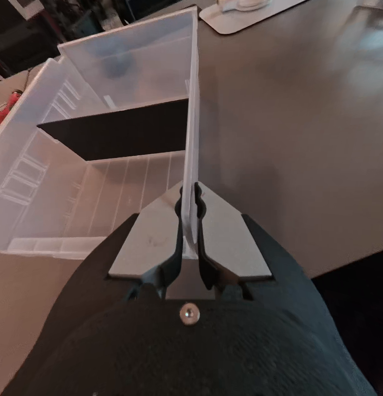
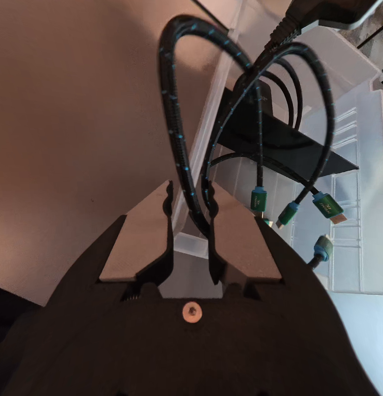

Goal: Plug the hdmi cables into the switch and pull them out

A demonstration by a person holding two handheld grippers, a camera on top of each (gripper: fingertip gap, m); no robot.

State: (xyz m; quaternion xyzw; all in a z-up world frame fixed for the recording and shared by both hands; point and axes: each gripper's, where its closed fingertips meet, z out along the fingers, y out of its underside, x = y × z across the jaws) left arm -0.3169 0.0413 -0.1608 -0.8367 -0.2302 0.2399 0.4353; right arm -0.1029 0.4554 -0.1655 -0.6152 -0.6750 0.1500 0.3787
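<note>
My left gripper (image 1: 189, 188) is shut on the upright side wall (image 1: 193, 107) of a clear plastic box. A black panel (image 1: 122, 132) spans the box. In the right wrist view, black braided HDMI cables with blue flecks (image 2: 171, 96) loop up over the same box (image 2: 346, 235). My right gripper (image 2: 190, 184) is closed part-way around the bundle, which runs between its fingers. Green-shelled plugs (image 2: 258, 199) (image 2: 327, 206) (image 2: 288, 214) dangle free. A small black device, which may be the switch (image 2: 263, 96), sits behind the cables by the black panel (image 2: 304, 150).
The box stands on a brown table (image 1: 293, 150), whose edge runs near at the lower right (image 1: 336, 267). A white mat (image 1: 239, 19) lies at the far side. A red object (image 1: 4, 109) lies left of the box. A dark shape (image 2: 314, 12) sits at the top right. My hands' fingertips stand some 45 cm from each other. It is some 20 cm from my right tips to the switch (image 2: 263, 96).
</note>
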